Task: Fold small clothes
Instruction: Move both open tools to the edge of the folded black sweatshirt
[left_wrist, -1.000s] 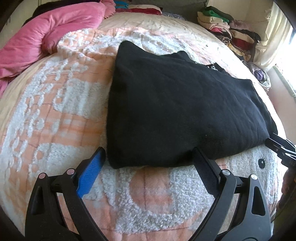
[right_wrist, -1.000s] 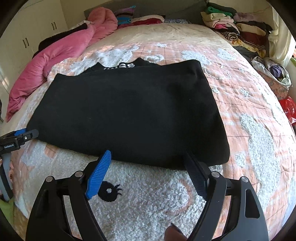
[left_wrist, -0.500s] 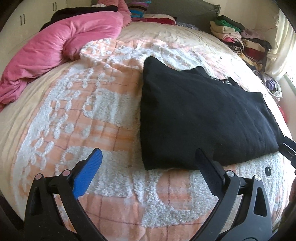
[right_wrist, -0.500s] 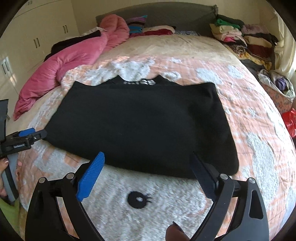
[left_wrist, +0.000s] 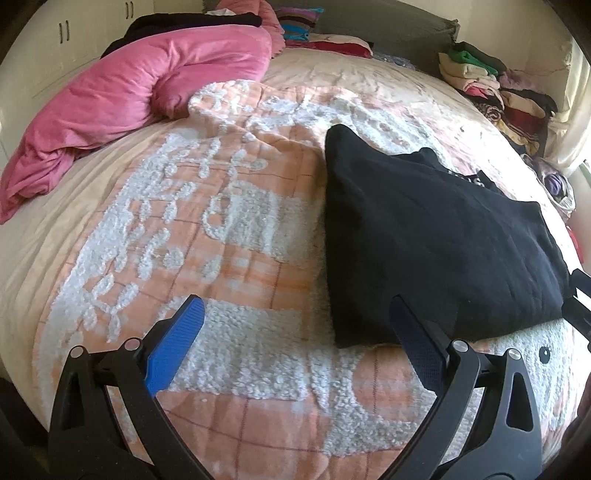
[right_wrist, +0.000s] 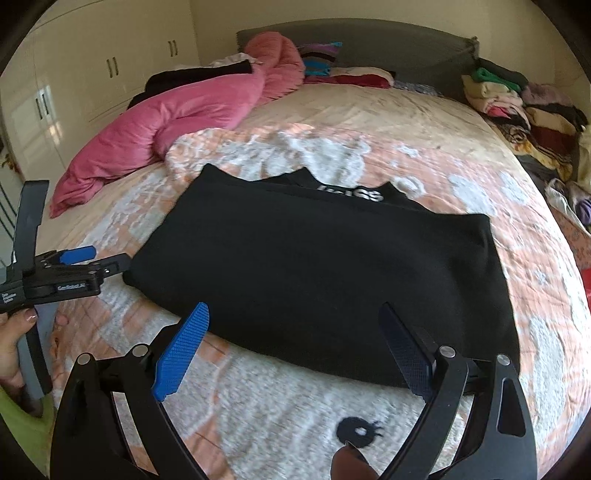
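A black garment (left_wrist: 424, 240) lies folded flat on the peach and white blanket (left_wrist: 240, 221), its collar with white lettering (right_wrist: 354, 194) at the far edge. In the left wrist view my left gripper (left_wrist: 295, 306) stands open and empty over the blanket, just left of the garment's near left corner. My right gripper (right_wrist: 293, 308) is open and empty too, held a little above the near edge of the black garment (right_wrist: 314, 266). Off that garment's left corner, the left gripper (right_wrist: 74, 258) shows from the side. At the right rim of the left wrist view shows the right gripper (left_wrist: 580, 295).
A pink duvet (right_wrist: 177, 118) is bunched at the far left of the bed. Stacked clothes (right_wrist: 517, 103) line the far right side, more lie by the grey headboard (right_wrist: 369, 37). White wardrobe doors (right_wrist: 74, 85) stand to the left. A person's hand (right_wrist: 11, 332) holds the left tool.
Both grippers have drawn back and up from the garment's near edge, jaws a little wider. The left one has swung left, so the garment now sits right of it.
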